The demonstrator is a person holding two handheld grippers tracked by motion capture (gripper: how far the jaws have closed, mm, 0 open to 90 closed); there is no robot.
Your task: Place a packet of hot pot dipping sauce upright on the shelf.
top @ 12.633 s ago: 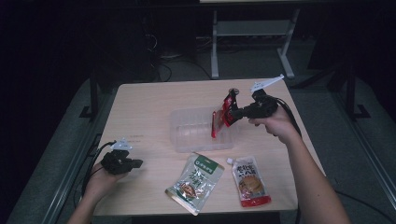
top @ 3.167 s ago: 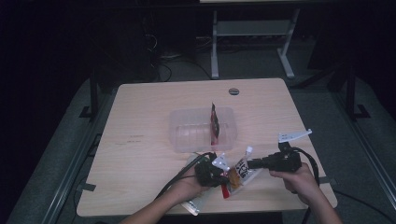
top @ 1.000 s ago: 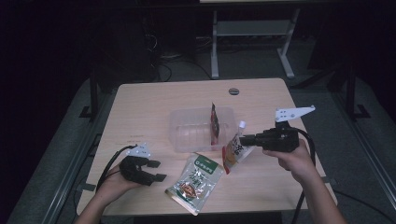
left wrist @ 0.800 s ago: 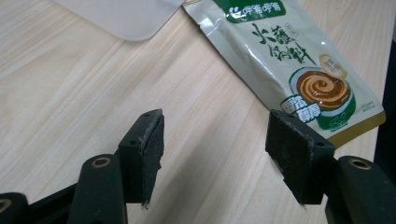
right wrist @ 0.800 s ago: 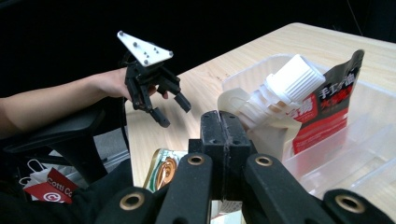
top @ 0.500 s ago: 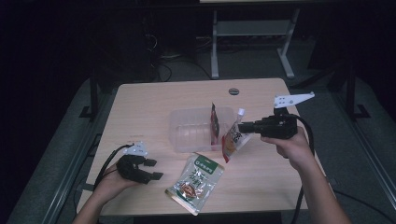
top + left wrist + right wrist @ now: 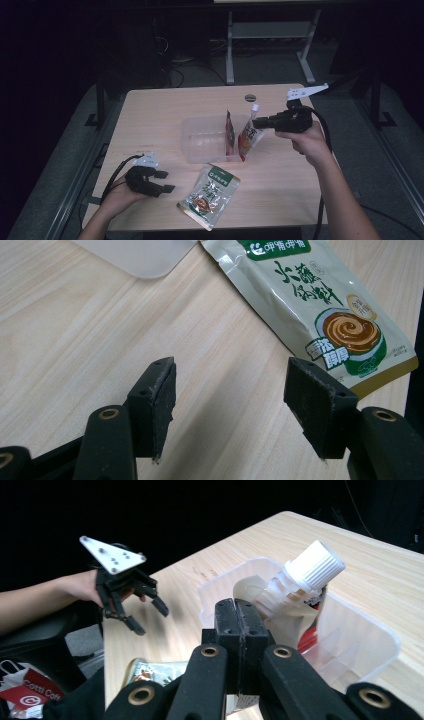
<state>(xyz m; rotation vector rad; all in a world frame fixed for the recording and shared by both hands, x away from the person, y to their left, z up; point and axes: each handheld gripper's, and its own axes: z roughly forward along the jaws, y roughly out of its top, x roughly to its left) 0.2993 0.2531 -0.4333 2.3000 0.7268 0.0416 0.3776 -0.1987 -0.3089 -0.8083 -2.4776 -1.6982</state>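
My right gripper [image 7: 258, 122] is shut on a white spouted pouch [image 7: 248, 139] with a white screw cap [image 7: 315, 565]. It holds the pouch tilted over the right end of a clear plastic container [image 7: 200, 142]. A red pouch [image 7: 229, 131] stands upright inside that container. In the right gripper view the jaws are pressed together on the pouch's upper edge [image 7: 260, 592]. My left gripper [image 7: 164, 182] rests open near the table's front left, nothing between its pads [image 7: 155, 395]. A green sauce pouch [image 7: 209, 194] lies flat just right of it, also close ahead in the left gripper view [image 7: 320, 305].
The wooden table [image 7: 150, 115] has bare room at the left and far side. A small dark disc [image 7: 250, 97] sits near the far edge. Cables trail from both grippers. Dark floor and a metal stand [image 7: 230, 50] lie beyond the table.
My right gripper has carried the spouted pouch up and away from the front edge, toward the container's right end. The left gripper has stayed in place, open.
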